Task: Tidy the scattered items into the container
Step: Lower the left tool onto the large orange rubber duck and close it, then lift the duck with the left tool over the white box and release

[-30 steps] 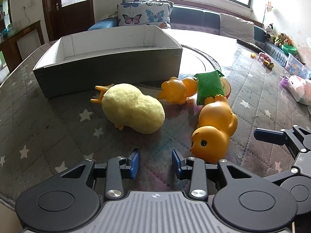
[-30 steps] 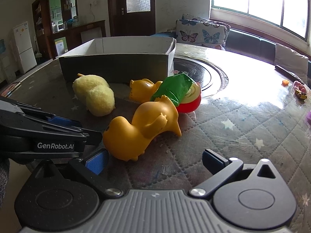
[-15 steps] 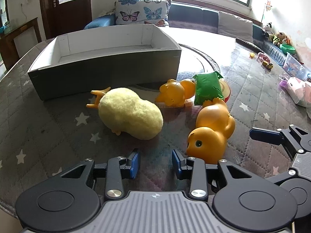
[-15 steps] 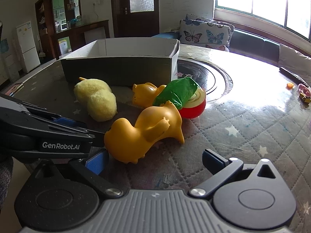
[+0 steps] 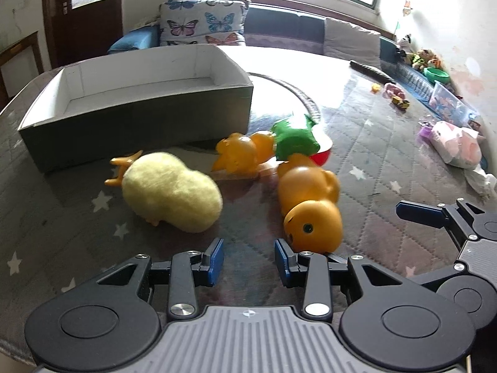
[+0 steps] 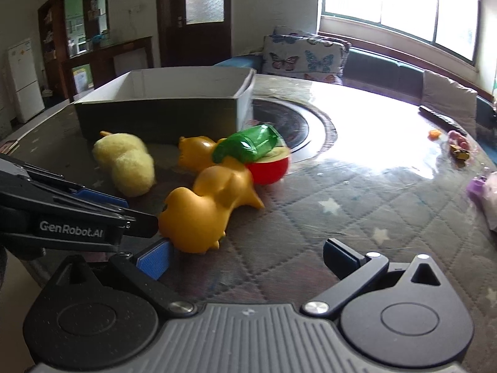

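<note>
Closing in: both views now frame the orange duck point(image 5: 310, 205) larger than a second ago. Left gripper point(image 5: 248, 261) and right gripper point(image 6: 245, 258) gape, empty; box point(image 5: 139, 124) holds nothing yet.

quilted star-print table cover point(image 5: 366, 143), butterfly-print cushions point(image 5: 202, 25) on a dark sofa point(image 5: 279, 26), bright window point(image 6: 400, 9), dark wooden door point(image 6: 198, 15), white fridge point(image 6: 25, 80), pink plush toy point(image 5: 459, 149) near the table edge

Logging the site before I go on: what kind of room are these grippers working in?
Most likely a home living or dining room: a window-side sofa with butterfly cushions, a fridge beside a cabinet, and a quilted star-print table cover with toys on it.
</note>
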Motion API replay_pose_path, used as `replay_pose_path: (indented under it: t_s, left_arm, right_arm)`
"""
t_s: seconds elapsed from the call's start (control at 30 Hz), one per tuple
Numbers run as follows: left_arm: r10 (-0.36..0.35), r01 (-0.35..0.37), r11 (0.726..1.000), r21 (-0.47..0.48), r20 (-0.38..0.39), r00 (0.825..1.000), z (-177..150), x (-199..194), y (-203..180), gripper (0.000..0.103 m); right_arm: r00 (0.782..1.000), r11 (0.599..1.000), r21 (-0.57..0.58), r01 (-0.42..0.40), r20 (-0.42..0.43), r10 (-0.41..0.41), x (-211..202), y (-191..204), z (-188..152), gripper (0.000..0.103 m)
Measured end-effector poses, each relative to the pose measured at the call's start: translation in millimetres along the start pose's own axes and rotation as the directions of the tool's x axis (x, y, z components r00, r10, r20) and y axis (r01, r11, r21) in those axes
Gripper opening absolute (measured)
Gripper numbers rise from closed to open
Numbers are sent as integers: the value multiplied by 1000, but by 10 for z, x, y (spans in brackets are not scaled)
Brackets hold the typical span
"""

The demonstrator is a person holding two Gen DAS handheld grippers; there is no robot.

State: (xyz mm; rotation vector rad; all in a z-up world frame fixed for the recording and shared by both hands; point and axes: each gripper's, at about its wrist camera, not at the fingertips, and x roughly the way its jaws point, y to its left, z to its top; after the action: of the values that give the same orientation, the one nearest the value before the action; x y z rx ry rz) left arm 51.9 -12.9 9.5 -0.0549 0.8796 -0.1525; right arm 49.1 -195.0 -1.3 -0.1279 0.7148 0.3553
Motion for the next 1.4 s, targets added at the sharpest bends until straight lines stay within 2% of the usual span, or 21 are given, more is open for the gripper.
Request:
replay_pose_path:
  t_s: [0.27, 0.53, 0.7, 0.87, 0.93, 1.2, 1.4]
  left_arm:
    - [-28, 28, 999, 15, 29, 999, 155, -52, -55, 38]
    - [-101, 101, 995, 14, 11, 995, 376, 73, -120, 39]
    - [-146, 146, 989, -10, -17, 989, 485, 180, -99, 39]
    - [-212, 209, 976, -68, -45, 976, 581, 245, -17, 39]
    - [-243, 236, 967, -93, -65, 968, 616, 294, 6, 39]
    - [-298, 280, 946, -164, -96, 950, 732, 488, 83, 45]
    - [-331, 306, 930, -203, -101, 938, 712, 522, 160, 45]
  right_arm:
    - [998, 997, -31, -66, -1, 66, 45, 112, 16, 102]
    - [993, 992, -41, -119, -1, 119, 120, 170, 90, 91]
    - [990, 990, -28, -140, -11, 140, 178, 159, 109, 80]
    - [985, 985, -1, -170, -18, 170, 213, 108, 132, 58]
    - [984, 984, 8, -178, -23, 178, 227, 85, 140, 53]
    - [980, 981, -4, -196, -30, 196, 235, 43, 145, 53]
    - [980, 981, -16, -196, -27, 195, 211, 56, 123, 53]
